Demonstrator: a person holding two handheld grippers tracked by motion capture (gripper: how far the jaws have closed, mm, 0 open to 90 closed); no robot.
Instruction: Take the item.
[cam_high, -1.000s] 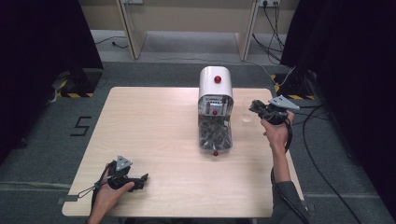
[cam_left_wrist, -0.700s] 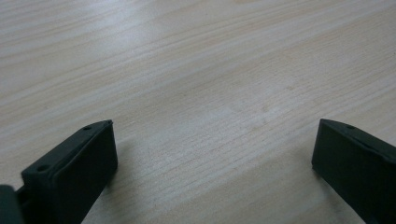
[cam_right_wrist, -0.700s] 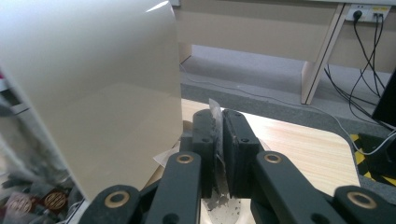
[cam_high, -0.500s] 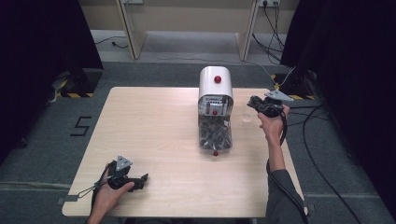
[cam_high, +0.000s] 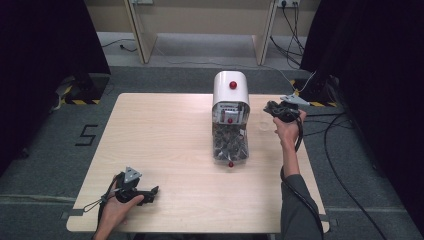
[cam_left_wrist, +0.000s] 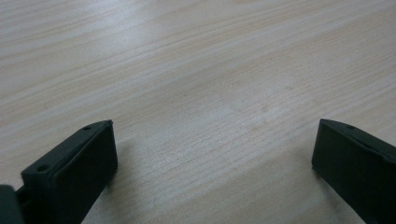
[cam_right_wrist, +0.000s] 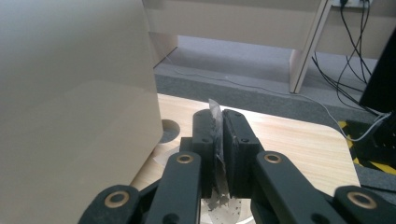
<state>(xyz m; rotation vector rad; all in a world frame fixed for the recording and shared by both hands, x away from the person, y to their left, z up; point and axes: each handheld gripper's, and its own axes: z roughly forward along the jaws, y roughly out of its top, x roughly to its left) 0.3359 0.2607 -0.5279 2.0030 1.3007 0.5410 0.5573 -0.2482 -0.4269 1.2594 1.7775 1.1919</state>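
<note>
A white machine (cam_high: 230, 90) with a red knob stands at the table's middle, and a clear bin of dark pieces (cam_high: 230, 145) sits in front of it. My right gripper (cam_high: 271, 108) is held just right of the machine, above the table. Seen from the right gripper view, the right gripper (cam_right_wrist: 219, 119) is shut on a thin clear plastic piece (cam_right_wrist: 214, 108) flecked with dark specks, and the machine's white side (cam_right_wrist: 70, 93) is close on the left. My left gripper (cam_high: 150, 192) rests on the table at the near left. Its jaws (cam_left_wrist: 215, 135) stand wide open over bare wood.
A small clear round item (cam_high: 263, 125) lies on the table (cam_high: 165, 135) below the right gripper. A small red ball (cam_high: 230, 164) sits at the bin's near end. Cables trail over the floor to the right of the table.
My right gripper has moved a little left and farther away, closer to the machine. The left gripper has stayed put.
</note>
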